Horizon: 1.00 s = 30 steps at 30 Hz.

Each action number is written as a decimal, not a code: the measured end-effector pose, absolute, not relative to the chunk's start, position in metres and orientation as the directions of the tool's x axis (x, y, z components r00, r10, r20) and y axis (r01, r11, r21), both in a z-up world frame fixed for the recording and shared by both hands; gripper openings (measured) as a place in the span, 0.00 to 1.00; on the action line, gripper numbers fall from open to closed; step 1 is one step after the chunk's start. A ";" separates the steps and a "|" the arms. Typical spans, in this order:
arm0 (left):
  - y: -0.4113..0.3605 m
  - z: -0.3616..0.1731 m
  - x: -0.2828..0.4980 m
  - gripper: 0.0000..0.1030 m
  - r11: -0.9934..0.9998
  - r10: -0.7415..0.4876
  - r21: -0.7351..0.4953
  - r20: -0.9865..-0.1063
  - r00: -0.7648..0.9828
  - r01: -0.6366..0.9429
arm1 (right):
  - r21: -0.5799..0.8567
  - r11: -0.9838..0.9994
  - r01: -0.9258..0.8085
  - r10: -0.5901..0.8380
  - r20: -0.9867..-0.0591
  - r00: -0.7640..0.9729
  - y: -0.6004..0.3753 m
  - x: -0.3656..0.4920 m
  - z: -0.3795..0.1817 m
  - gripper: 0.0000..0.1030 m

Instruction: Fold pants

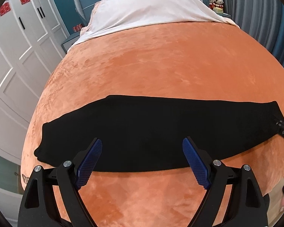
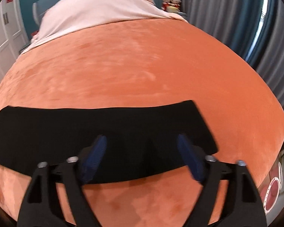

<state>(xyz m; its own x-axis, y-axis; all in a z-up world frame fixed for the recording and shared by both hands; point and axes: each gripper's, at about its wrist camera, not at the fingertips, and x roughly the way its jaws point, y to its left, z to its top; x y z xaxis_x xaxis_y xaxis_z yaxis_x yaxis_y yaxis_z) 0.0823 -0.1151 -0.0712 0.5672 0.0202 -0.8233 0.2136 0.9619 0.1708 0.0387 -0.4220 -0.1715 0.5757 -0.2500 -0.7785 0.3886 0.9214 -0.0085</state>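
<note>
Your left gripper (image 1: 142, 147) and right gripper (image 2: 142, 143) both hang spread wide above the black pants (image 1: 151, 132), gripping nothing, on the orange blanket (image 1: 161, 66).

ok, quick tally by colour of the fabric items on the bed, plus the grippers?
Black: 1, the pants, lying flat in a long strip
Orange: 1, the blanket under them
Pale pink/white: 1, the sheet at the head end
Grippers: 2, the left gripper and the right gripper, both open above the pants
Total: 5
</note>
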 end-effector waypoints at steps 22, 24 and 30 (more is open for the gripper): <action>-0.080 -0.081 0.081 0.83 0.950 0.162 0.289 -0.783 0.601 0.121 | 0.038 0.910 0.413 -0.220 -0.800 0.558 -0.376 0.022 -0.171 0.95; -0.078 -0.084 0.085 0.83 0.951 0.167 0.287 -0.787 0.594 0.113 | 0.032 0.911 0.412 -0.221 -0.803 0.553 -0.379 0.024 -0.173 0.95; -0.079 -0.092 0.093 0.83 0.955 0.172 0.276 -0.807 0.566 0.103 | 0.041 0.906 0.421 -0.220 -0.803 0.554 -0.390 0.026 -0.175 0.95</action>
<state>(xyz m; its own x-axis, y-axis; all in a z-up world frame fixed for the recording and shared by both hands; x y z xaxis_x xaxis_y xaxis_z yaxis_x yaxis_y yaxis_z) 0.0927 -0.0790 -0.0921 0.5656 0.1722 -0.8065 0.1034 0.9554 0.2765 0.0264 -0.3903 -0.1753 0.5539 -0.2205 -0.8029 0.4206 0.9063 0.0413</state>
